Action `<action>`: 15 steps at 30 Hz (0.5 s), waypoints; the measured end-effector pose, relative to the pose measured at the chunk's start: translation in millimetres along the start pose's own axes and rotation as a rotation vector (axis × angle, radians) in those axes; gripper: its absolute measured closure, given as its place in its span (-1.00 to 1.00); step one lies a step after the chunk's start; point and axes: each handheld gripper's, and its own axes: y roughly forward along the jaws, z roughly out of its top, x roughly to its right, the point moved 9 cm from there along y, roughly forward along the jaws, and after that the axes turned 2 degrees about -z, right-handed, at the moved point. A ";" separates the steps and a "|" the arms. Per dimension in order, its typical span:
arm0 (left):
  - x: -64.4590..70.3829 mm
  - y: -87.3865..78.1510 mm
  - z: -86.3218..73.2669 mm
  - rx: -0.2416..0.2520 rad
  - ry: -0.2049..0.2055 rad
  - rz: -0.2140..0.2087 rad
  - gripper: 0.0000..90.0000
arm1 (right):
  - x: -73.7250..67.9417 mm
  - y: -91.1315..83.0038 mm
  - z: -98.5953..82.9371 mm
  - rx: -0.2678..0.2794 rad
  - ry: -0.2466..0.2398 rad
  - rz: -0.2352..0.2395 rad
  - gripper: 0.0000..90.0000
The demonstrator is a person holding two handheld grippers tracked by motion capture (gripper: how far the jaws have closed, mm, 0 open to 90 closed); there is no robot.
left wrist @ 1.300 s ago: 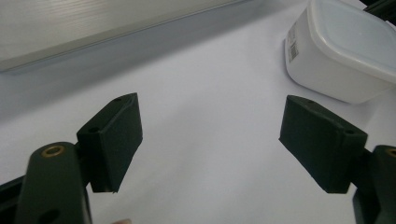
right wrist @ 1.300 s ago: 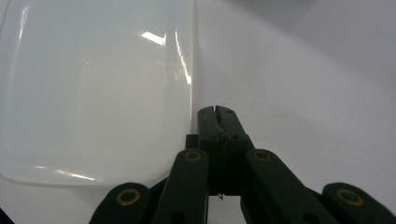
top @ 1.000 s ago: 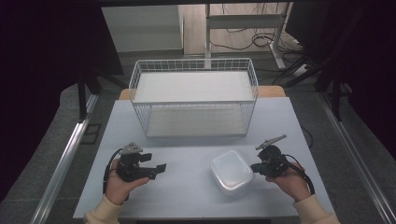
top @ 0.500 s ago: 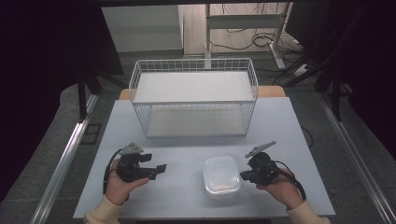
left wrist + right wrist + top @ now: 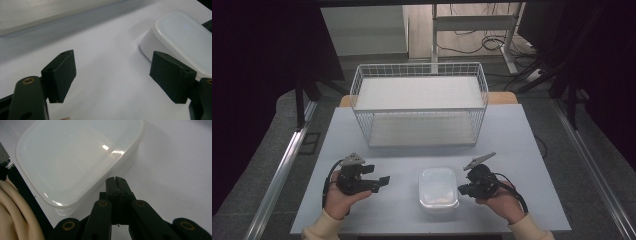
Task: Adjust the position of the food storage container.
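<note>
Your right gripper [image 5: 463, 189]: jaws pressed together, empty, tips touching right side of lidded container [image 5: 438, 188]. Container sat near table [image 5: 512, 135] edge, centre, long axis near-far. Your left gripper [image 5: 379, 182]: jaws wide, well left, farther off.

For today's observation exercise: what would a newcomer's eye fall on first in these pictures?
First, the white wire basket standing at the far side of the table. Next, the lidded translucent plastic container near the front edge, between the two hands. The right gripper, jaws shut, rests against the container's right side, while the left gripper waits open, apart from the container on its left.
</note>
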 end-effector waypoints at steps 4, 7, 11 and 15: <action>-0.4 0.5 -0.5 -0.003 -0.003 0.000 -0.54 | -4.9 6.1 7.4 0.004 -0.011 0.013 0.99; -0.7 0.1 -0.4 0.000 -0.003 0.001 -0.54 | -11.0 13.6 14.8 0.010 -0.028 0.028 0.99; -1.3 0.0 -0.3 0.000 0.000 0.001 -0.54 | -15.5 18.7 18.0 0.005 -0.039 0.033 0.99; -0.9 0.8 -0.7 -0.004 0.000 0.001 -0.54 | -17.9 23.7 20.9 0.011 -0.043 0.038 0.99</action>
